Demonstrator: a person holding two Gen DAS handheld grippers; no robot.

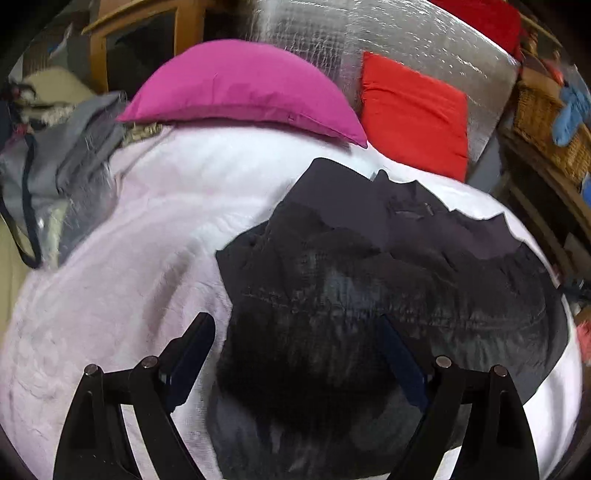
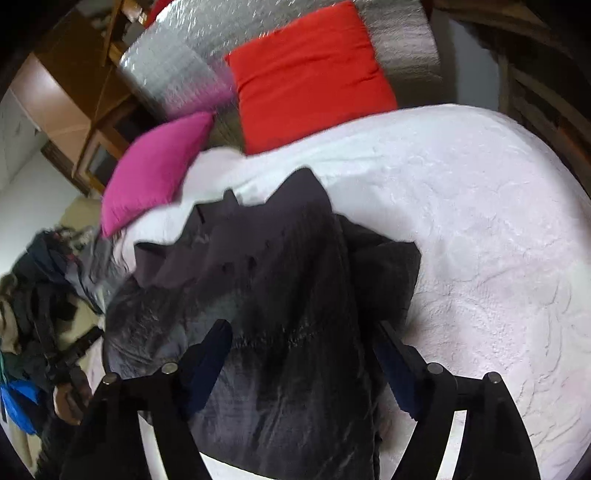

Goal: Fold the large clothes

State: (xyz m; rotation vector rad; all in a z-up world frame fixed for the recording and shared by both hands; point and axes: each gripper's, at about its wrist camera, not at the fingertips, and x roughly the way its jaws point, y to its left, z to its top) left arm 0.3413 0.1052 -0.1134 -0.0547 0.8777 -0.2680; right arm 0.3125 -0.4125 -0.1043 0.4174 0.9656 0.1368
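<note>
A large dark grey garment (image 1: 369,280) lies crumpled in a heap on the white bedspread (image 1: 122,295). It also shows in the right wrist view (image 2: 266,295) on the bedspread (image 2: 480,240). My left gripper (image 1: 297,332) is open, held above the garment's near part, with nothing between its fingers. My right gripper (image 2: 304,339) is open too, over the garment's near edge, empty. The other hand-held gripper (image 2: 70,369) shows at the left edge of the right wrist view.
A magenta pillow (image 1: 240,92) and a red pillow (image 1: 413,110) lie at the head of the bed against a silver padded panel (image 1: 369,33). A pile of grey clothes (image 1: 62,173) sits at the left. Wooden furniture (image 1: 546,147) stands at the right.
</note>
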